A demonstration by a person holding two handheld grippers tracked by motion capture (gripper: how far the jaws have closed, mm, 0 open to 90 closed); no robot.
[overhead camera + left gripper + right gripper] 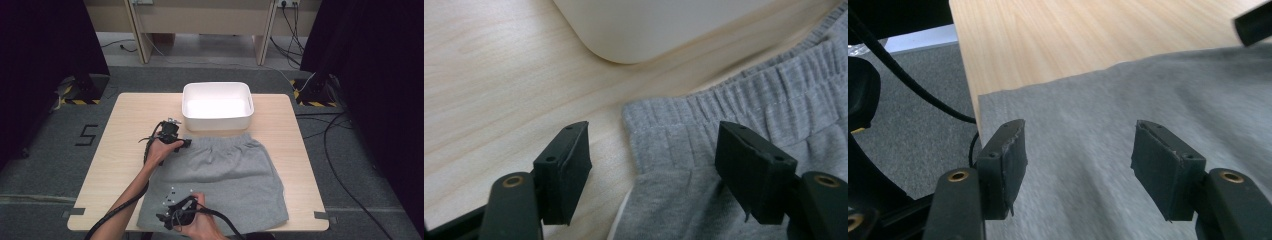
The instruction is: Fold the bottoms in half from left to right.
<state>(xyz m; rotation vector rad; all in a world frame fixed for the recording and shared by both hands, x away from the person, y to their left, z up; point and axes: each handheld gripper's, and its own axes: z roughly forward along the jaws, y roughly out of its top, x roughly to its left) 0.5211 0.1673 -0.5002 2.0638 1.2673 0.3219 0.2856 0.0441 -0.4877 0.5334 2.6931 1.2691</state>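
Your left tool [651, 172] open over grey shorts [225, 170] waistband corner; your right tool [1078, 170] open above hem, gripping nothing.

One readable mark: a black "5" [88, 135] on the grey floor [45, 150], left of the table [120, 130]. No other txt, labels or brands legible.

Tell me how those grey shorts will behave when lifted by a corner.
The grey shorts look like soft jersey lying flat, so they will probably sag and drape. The gathered waistband seems thicker, likely a firmer hold. Probably light and not slippery.
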